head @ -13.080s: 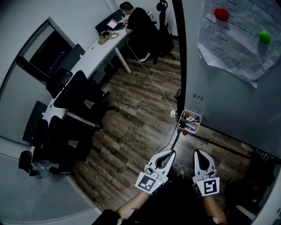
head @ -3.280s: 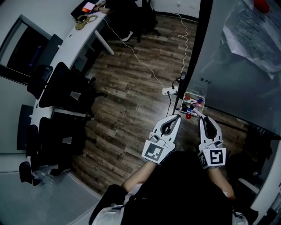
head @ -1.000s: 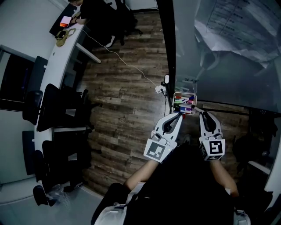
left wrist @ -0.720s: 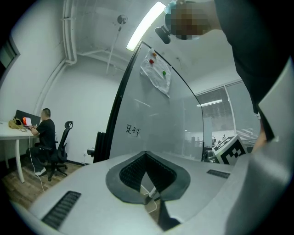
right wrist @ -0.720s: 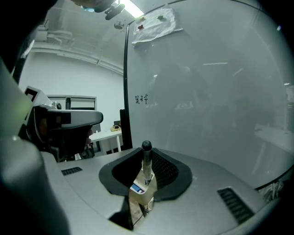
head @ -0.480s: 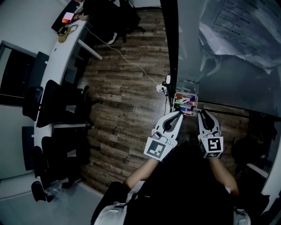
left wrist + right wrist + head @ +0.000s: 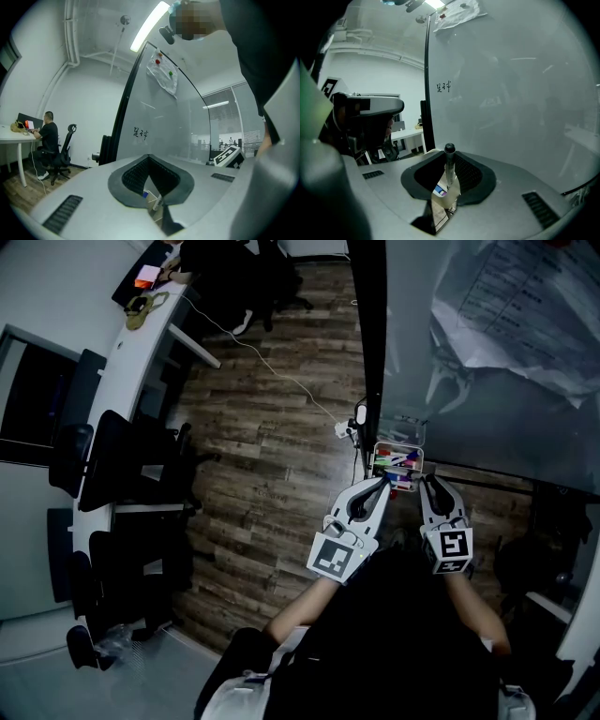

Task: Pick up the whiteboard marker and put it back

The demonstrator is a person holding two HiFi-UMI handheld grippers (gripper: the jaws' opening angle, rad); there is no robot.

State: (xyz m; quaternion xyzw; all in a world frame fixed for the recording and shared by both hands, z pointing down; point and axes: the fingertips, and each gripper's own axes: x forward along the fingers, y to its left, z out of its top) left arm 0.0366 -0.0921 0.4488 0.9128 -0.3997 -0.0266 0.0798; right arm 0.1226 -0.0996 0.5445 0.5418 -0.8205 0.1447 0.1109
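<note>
My right gripper (image 7: 449, 161) is shut on a whiteboard marker (image 7: 449, 151), which stands upright between the jaws with its black cap on top. In the head view this gripper (image 7: 427, 481) sits just below the right end of a clear marker tray (image 7: 413, 448) fixed to the whiteboard (image 7: 497, 399). Several coloured markers lie in the tray. My left gripper (image 7: 378, 483) is shut with nothing in it, its tip at the tray's lower left edge. Through the left gripper (image 7: 148, 158) I see a bit of the tray (image 7: 153, 200) below the jaws.
The whiteboard's black frame post (image 7: 368, 343) rises beside the tray. A white cable and power strip (image 7: 342, 428) lie on the wooden floor. Black chairs (image 7: 127, 465) line a long white desk (image 7: 122, 343) at left. A person (image 7: 48, 133) sits at its far end. Papers (image 7: 525, 306) hang on the board.
My right gripper, still holding the marker, has moved slightly left and closer to the tray. The left gripper has stayed where it was.
</note>
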